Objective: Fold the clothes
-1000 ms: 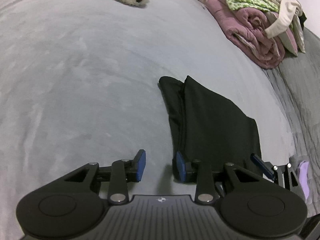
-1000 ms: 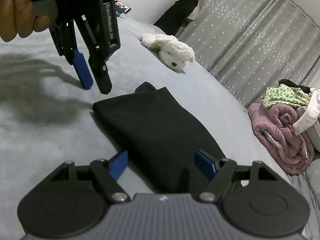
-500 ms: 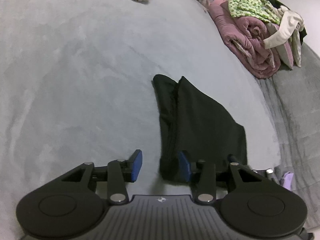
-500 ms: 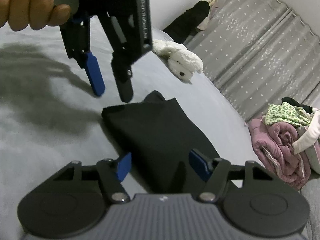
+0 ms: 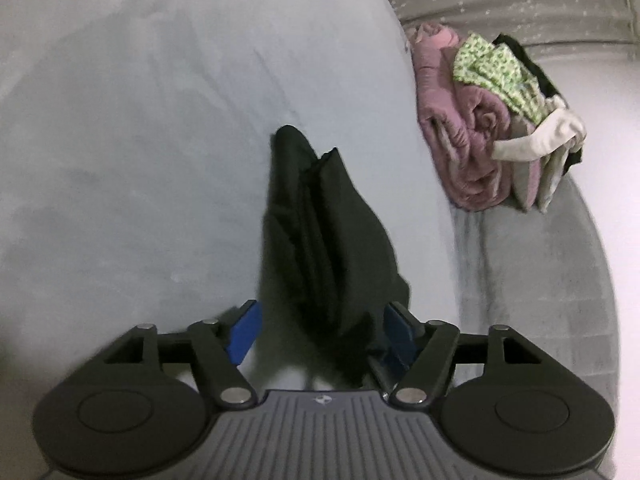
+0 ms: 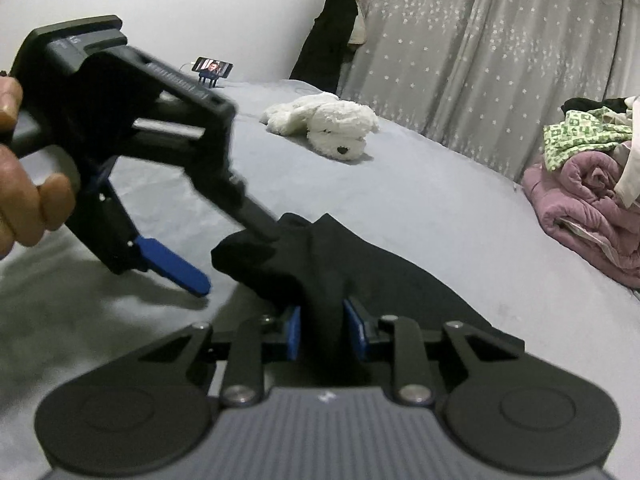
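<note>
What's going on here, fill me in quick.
A person is folding a black garment on a grey bed with a handheld claw in each hand. The right claw is shut on a bunched edge of the garment. The left claw is open, its fingers on either side of the cloth but not yet closed. A white plush dog and a pile of other clothes lie further off on the bed, untouched.
</note>
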Demonstrator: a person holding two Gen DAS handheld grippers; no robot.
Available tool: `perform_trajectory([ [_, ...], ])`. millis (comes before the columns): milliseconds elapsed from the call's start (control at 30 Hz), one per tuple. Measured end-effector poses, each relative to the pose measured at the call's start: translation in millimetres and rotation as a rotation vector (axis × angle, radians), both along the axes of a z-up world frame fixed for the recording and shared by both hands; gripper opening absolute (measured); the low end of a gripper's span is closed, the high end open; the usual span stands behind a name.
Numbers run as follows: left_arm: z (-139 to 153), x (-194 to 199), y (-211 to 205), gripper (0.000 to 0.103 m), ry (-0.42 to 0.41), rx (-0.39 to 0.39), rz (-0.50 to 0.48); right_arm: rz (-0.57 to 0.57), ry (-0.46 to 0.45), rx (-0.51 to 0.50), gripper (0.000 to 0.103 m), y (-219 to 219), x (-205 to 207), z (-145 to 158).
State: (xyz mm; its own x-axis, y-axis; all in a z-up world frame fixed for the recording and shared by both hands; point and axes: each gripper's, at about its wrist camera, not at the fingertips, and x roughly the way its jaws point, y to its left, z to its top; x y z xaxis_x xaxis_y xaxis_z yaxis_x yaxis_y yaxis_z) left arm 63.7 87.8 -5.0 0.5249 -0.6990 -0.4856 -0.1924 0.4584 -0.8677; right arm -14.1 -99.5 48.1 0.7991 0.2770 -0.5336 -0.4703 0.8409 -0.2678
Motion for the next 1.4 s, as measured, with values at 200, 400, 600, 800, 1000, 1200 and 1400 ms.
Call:
perform_trajectory([
  [200, -5, 16, -9, 0.069, -0.034, -0.017, 0.002, -0.001, 0.003, -0.006, 0.024, -2, -3, 0],
  [400, -5, 32, -20, 0.060, -0.097, 0.037, -0.031, 0.000, 0.009, -0.009, 0.025, 1, -1, -2],
  [600, -1, 32, -23, 0.021, -0.122, 0.121, -0.036, -0.001, 0.014, -0.014, 0.025, 0, 0, -4],
  [800, 3, 28, -27, 0.015, -0.148, 0.170, -0.043, -0.006, 0.026, -0.014, 0.031, 0, 0, -6],
  [1000, 7, 27, -29, 0.011, -0.173, 0.217, -0.055, -0.010, 0.057, -0.002, 0.036, -5, -3, -3],
  [1200, 10, 26, -29, 0.010, -0.177, 0.238, -0.059, -0.033, 0.143, 0.032, 0.060, -21, -13, 8],
  [1400, 11, 25, -30, 0.010, -0.180, 0.256, -0.064, -0.055, 0.494, 0.306, 0.081, -70, -3, 13],
])
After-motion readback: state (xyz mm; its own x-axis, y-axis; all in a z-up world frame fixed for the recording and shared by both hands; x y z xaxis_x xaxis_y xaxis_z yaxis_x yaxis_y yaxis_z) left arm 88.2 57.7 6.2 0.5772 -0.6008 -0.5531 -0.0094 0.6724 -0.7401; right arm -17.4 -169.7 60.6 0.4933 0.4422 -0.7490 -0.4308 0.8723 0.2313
